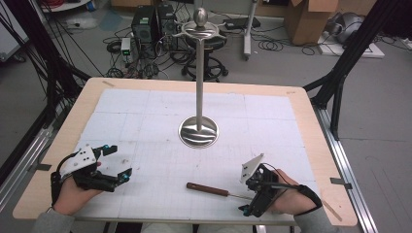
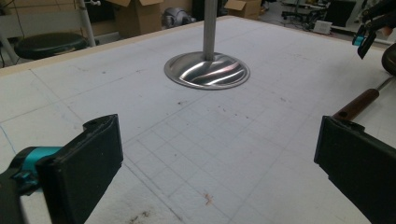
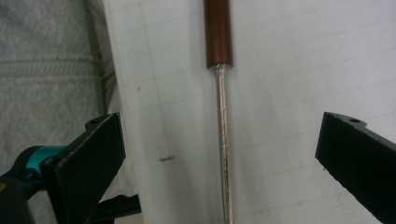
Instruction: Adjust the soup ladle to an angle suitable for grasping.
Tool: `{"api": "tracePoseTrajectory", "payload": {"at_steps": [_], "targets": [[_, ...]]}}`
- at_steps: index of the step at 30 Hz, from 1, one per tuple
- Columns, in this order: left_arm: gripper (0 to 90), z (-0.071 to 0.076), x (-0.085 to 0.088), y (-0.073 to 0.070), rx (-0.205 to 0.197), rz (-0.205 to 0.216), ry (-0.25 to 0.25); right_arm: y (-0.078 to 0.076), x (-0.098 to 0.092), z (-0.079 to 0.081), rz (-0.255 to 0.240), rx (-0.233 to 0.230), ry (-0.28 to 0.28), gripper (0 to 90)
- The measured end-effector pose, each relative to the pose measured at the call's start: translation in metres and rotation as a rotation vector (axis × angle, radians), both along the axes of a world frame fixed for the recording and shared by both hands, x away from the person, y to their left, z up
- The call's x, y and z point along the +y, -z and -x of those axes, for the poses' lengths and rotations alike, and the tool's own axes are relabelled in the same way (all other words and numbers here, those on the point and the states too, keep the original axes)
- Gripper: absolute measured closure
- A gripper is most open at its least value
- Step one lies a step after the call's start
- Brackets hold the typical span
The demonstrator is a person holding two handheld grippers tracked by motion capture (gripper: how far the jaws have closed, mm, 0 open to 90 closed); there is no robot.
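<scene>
A tool with a brown wooden handle [image 1: 207, 189] and a thin metal shaft [image 1: 239, 195] lies flat on the white gridded mat [image 1: 145, 111] near the front edge. My right gripper [image 1: 245, 195] stands open around the shaft's end, its jaws wide on either side and not touching it. In the right gripper view the shaft [image 3: 224, 130] runs up between the open jaws of the right gripper [image 3: 219, 163] to the handle [image 3: 218, 32]. My left gripper [image 1: 119, 162] rests open at the front left with nothing between its jaws. The left gripper [image 2: 219, 163] faces the handle [image 2: 357, 105].
A tall metal stand with a round base [image 1: 198, 132], a pole [image 1: 199, 77] and curved hooks at the top stands mid-table. Its base [image 2: 207, 71] lies ahead of the left gripper. Grey clothing [image 3: 46, 70] borders the table's front edge. Boxes, cables and a stool sit on the floor beyond.
</scene>
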State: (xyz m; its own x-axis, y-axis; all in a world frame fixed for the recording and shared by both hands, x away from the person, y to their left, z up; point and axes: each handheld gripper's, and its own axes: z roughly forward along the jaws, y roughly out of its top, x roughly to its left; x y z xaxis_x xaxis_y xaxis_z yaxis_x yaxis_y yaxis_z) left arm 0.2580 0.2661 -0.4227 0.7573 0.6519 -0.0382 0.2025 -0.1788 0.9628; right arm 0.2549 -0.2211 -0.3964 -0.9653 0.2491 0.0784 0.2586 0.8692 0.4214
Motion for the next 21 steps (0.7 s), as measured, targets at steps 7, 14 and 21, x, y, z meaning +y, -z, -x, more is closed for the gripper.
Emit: {"api": "tracePoseTrajectory", "payload": {"at_steps": [7, 14, 21], "targets": [[1.7, -0.0004, -0.0006, 0.0004, 0.004, -0.003, 0.002, 0.0019, -0.0050, 0.0020, 0.048, -0.018, 0.002, 2.1], [1.7, -0.0018, -0.0015, 0.0012, 0.008, -0.011, 0.006, 0.0032, -0.0025, 0.0046, 0.107, -0.023, 0.002, 3.7], [1.7, -0.0017, -0.0011, 0.0011, 0.007, -0.011, 0.007, 0.0046, -0.0015, 0.0043, 0.155, -0.029, 0.007, 6.6]]}}
